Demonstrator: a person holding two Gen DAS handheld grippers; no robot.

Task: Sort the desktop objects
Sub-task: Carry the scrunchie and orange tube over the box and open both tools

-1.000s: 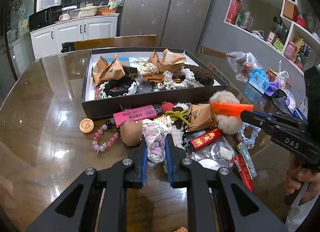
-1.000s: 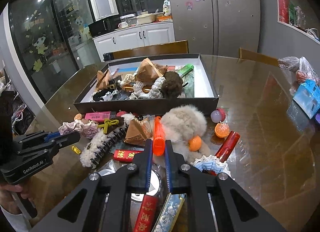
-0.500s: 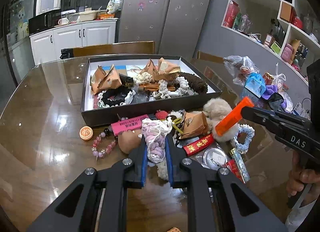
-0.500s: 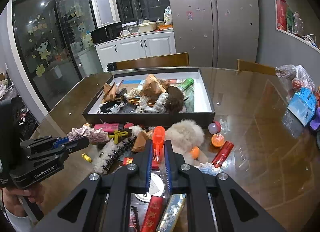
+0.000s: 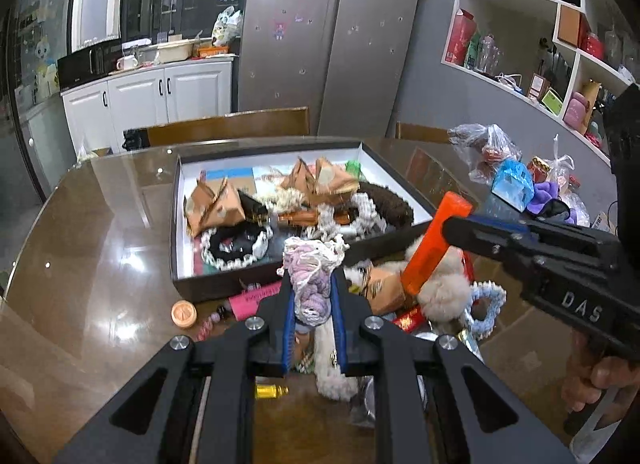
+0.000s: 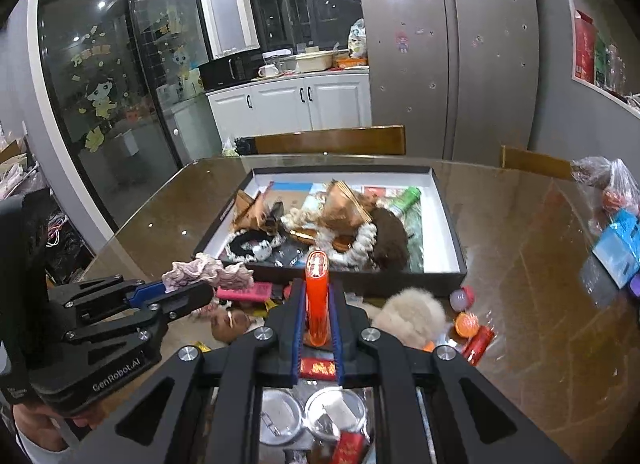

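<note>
My left gripper (image 5: 310, 292) is shut on a pink and lilac knitted scrunchie (image 5: 308, 256), lifted above the heap of small objects in front of the black box (image 5: 175, 223). In the right wrist view the same scrunchie (image 6: 206, 272) sticks out of the left gripper (image 6: 200, 294) at the left. My right gripper (image 6: 316, 300) is shut on an orange lighter (image 6: 316, 284), held upright above the heap. From the left wrist view the lighter (image 5: 434, 244) slants up out of the right gripper (image 5: 454, 223). The box holds brown paper packets, scrunchies and other small items.
Loose items lie on the glossy brown table before the box: a beige pompom (image 6: 412, 314), red lighters (image 6: 478, 344), a pink lighter (image 5: 256, 300), an orange round disc (image 5: 184, 314). Plastic bags (image 5: 488, 155) crowd the right side. Wooden chair backs (image 6: 328, 139) stand behind the table.
Both grippers have risen from the heap with their loads, the scrunchie and the orange lighter. In the left wrist view the lighter has swung from level to a steep slant.
</note>
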